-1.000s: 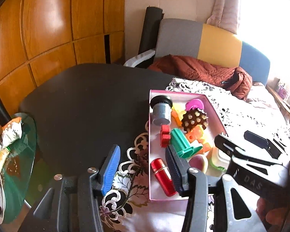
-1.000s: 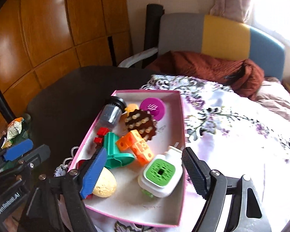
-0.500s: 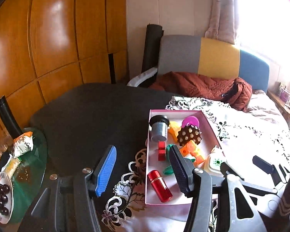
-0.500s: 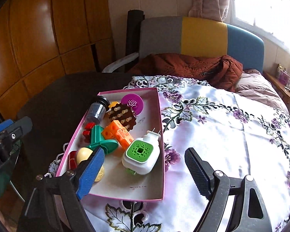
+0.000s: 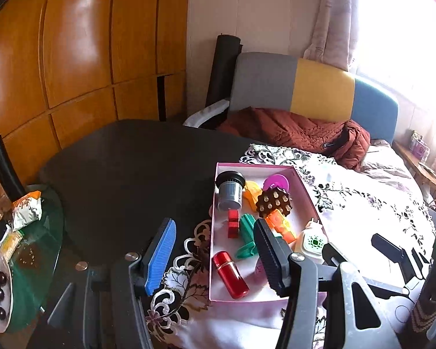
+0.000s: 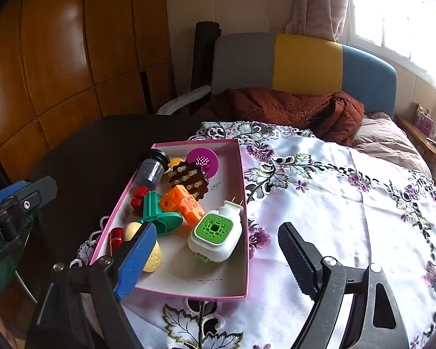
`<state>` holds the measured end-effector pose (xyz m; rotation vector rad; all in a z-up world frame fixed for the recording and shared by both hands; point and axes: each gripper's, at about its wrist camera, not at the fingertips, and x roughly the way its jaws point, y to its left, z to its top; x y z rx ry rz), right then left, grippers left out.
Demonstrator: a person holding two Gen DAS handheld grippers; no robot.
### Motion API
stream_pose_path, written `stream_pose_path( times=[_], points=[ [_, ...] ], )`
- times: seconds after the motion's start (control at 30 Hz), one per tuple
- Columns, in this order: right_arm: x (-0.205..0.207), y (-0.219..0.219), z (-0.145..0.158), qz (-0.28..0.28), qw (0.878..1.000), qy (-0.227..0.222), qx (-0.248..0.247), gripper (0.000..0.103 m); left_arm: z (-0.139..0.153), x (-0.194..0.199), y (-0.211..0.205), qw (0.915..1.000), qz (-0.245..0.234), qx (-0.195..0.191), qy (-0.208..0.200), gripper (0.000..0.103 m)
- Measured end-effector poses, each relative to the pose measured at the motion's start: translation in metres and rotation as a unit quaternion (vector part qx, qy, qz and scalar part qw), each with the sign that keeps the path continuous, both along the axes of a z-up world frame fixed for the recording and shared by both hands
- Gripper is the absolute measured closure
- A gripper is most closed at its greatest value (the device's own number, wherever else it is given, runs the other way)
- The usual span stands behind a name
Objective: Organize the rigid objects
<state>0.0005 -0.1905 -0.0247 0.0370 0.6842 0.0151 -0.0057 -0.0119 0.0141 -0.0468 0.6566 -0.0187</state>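
Box [image 6: 244,250] sits on the cloth [image 6: 348,203], holding all the rigid bits in view: plug-in [image 6: 216,237], orange blocks [image 6: 183,200], green stand [image 6: 157,213], brown disc [image 6: 189,179], purple lid [image 6: 202,160], grey jar [image 6: 151,168], red tube [image 5: 231,273], egg [image 6: 152,254]. Nothing loose on the cloth from 12 to 3 o'clock of the box. Left gripper [image 5: 215,257] and right gripper [image 6: 215,257] both have jaws apart, nothing between them, hovering near the box's 6 o'clock edge. Looks done, or nearly done.

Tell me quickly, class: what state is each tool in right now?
Left tool: open, holding nothing.
Right tool: open, holding nothing.
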Motion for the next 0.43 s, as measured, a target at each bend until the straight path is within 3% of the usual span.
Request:
stream_pose_path(
  times=[0.1, 0.23, 0.43],
  points=[
    [-0.0006, 0.0003, 0.0006, -0.001, 1.000, -0.002, -0.002, 0.016, -0.0012, 0.0015, 0.0005, 1.0000, -0.003, -0.003, 0.007, 0.047],
    [-0.0004, 0.0011, -0.0002, -0.001, 1.000, -0.002, -0.004, 0.016, -0.0039, 0.0033, 0.0002, 0.9999, -0.008, 0.006, 0.005, 0.059],
    [0.0016, -0.0018, -0.0019, -0.005, 1.000, 0.000, -0.007, 0.016, -0.0061, 0.0060, 0.0017, 0.9999, -0.008, 0.011, 0.000, 0.060]
  ],
)
